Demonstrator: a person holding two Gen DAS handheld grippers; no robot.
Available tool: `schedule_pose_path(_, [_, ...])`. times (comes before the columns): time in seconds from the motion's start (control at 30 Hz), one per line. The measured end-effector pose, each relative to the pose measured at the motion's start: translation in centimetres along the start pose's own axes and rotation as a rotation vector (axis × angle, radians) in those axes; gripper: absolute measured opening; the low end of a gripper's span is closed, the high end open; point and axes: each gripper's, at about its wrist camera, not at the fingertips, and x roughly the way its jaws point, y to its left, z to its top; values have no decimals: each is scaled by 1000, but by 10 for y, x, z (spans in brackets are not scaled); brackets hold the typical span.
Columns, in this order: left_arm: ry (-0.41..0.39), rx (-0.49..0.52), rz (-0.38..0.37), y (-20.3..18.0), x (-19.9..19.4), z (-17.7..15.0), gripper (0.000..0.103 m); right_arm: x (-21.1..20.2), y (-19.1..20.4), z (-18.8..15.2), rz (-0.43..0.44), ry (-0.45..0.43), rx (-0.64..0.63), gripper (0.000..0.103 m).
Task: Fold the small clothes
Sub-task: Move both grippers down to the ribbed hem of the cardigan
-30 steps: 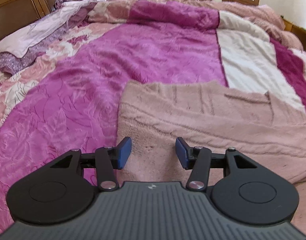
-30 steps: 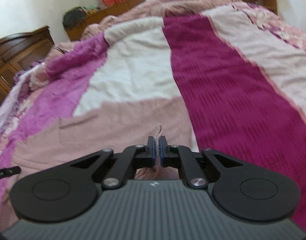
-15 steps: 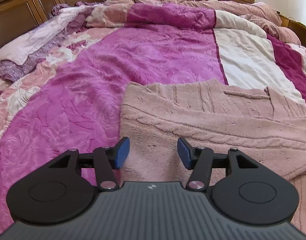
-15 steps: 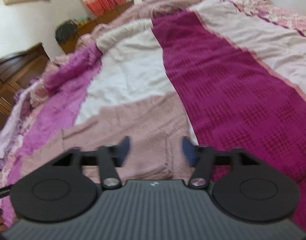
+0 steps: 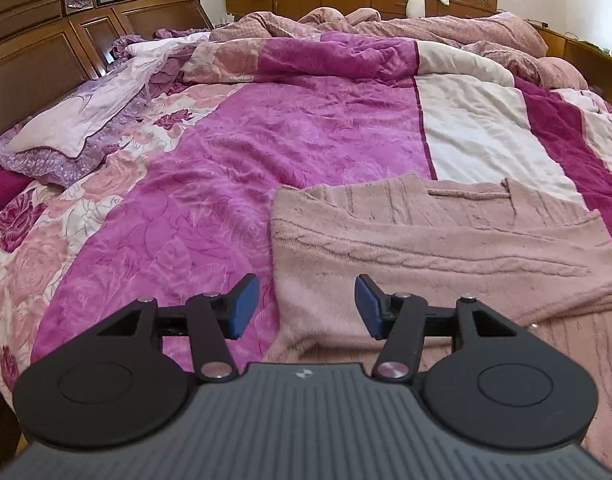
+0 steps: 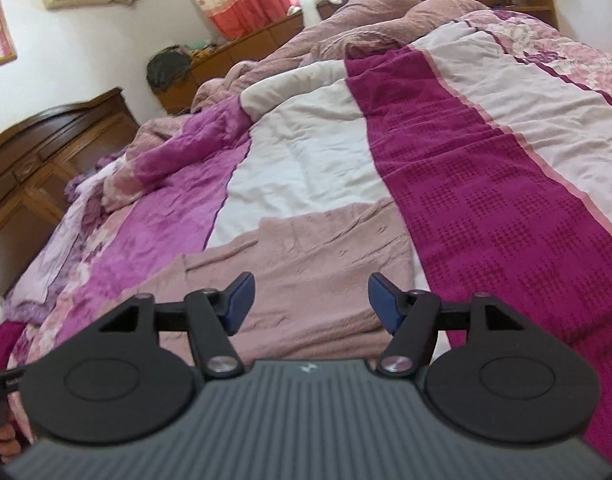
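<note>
Both wrist cameras are looking forward and down across the bed [image 5: 306, 128], close above its near edge, sharing the pink sweater [image 5: 445, 240] [image 6: 306, 248] and white quilt stripe [image 6: 306, 160].

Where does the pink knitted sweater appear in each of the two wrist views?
Left wrist view: the pink knitted sweater fills the lower right, lying on the bedspread, beyond the left hand-held gripper.
Right wrist view: the sweater lies at lower centre, beyond the right hand-held gripper.
Shared landmark: the wooden headboard, upper left in both views.
</note>
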Motion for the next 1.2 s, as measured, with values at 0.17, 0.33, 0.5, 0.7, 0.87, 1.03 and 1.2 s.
schedule_pose_path(0.17, [-8, 9, 4, -3, -24, -9, 61, -18, 14, -12, 20, 44, -63, 66])
schedule_pose_path(0.33, [-20, 31, -8, -5, -46, -20, 61, -34, 29, -31, 49, 79, -138, 66])
schedule_pose_path(0.5, [-28, 53, -2, -5, -68, -36, 61, -51, 34, -42, 82, 98, -169, 66])
schedule_pose_path(0.7, [-25, 82, -20, -4, -90, -55, 61, -79, 36, -54, 73, 98, -224, 66])
schedule_pose_path(0.87, [-15, 128, -56, -9, -107, -76, 61, -97, 39, -74, 52, 137, -324, 66])
schedule_pose_path(1.03, [18, 164, -85, -8, -116, -100, 61, -107, 47, -98, 36, 197, -465, 65])
schedule_pose_path(1.2, [68, 214, -114, -3, -123, -124, 63, -115, 53, -119, 46, 259, -596, 64])
